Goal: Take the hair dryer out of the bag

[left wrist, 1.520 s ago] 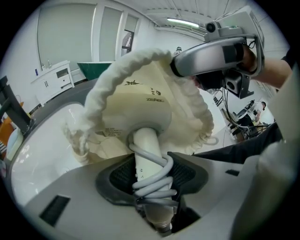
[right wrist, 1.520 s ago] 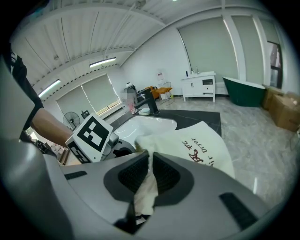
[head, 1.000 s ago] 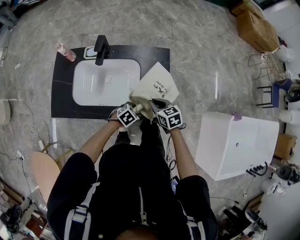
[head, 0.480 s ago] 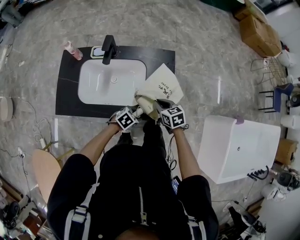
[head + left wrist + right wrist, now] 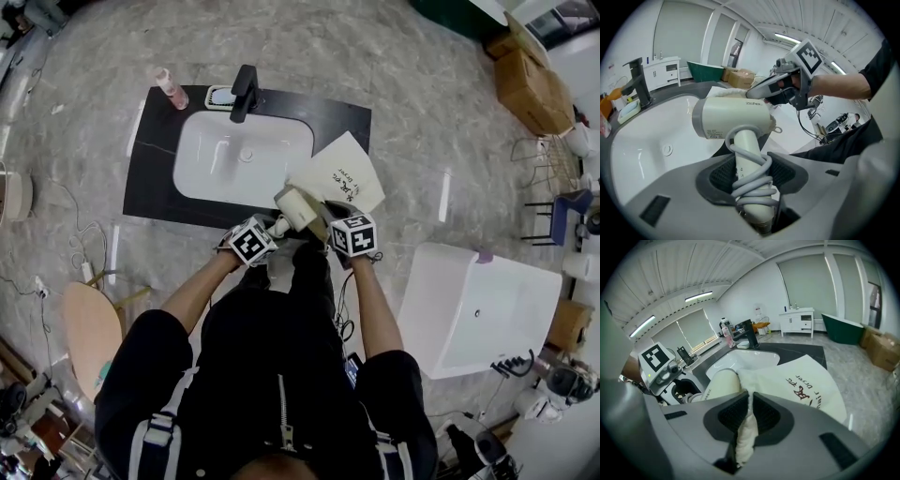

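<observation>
A black counter point(image 5: 150, 178) stands on the marble floor, with a white tub point(image 5: 478, 309) on the floor well off to its right. A white sink point(image 5: 234, 159) fills the counter's middle. A cream cloth bag point(image 5: 342, 173) with dark print lies spread over the counter's right end, its mouth toward the front edge. The hair dryer point(image 5: 733, 119) hangs above the counter's front edge, by the sink's front right corner. Its barrel's long axis runs roughly along that edge, the grey-banded end pointing left toward the sink and the other end sitting at the bag's mouth. Its handle points back toward the person. The left gripper point(image 5: 752, 173) has its jaws set fairly wide, clamped on that handle over the grey cord wound round it. The right gripper point(image 5: 749, 416), just beside it, has its jaws nearly together, pinching a fold of the bag's rim. A black faucet point(image 5: 246, 89) and a pink bottle point(image 5: 170, 86) stand at the counter's back edge, well apart from the dryer.
</observation>
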Action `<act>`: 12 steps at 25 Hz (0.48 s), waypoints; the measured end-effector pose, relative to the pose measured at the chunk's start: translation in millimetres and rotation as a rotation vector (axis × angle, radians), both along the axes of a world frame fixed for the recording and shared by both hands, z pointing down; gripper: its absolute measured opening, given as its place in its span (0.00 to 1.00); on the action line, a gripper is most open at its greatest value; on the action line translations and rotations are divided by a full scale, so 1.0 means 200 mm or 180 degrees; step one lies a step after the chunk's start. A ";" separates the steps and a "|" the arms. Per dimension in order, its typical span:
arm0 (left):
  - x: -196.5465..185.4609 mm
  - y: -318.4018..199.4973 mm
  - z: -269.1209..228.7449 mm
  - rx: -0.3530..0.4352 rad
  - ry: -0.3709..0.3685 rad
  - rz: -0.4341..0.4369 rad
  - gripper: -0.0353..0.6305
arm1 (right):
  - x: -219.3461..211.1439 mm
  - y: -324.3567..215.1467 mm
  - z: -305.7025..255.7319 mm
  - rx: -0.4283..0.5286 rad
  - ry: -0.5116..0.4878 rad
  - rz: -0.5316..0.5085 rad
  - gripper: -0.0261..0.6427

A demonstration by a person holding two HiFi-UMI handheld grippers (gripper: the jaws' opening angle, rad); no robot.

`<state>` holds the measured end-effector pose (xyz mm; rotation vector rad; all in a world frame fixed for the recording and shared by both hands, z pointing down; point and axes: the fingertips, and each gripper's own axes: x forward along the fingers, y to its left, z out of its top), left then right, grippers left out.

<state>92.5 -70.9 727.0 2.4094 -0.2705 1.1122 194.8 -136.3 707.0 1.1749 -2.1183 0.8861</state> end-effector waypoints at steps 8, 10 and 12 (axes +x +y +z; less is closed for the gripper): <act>-0.20 -0.06 -0.06 -0.0039 0.0115 -0.0525 0.40 | -0.04 0.02 0.09 -0.0112 0.0057 -0.0049 0.11; -0.25 -0.07 -0.07 -0.0017 0.0105 -0.0630 0.40 | -0.05 0.03 0.12 -0.0130 0.0053 -0.0032 0.11; -0.30 -0.08 -0.09 0.0008 0.0103 -0.0730 0.40 | -0.06 0.03 0.15 -0.0150 0.0084 -0.0030 0.11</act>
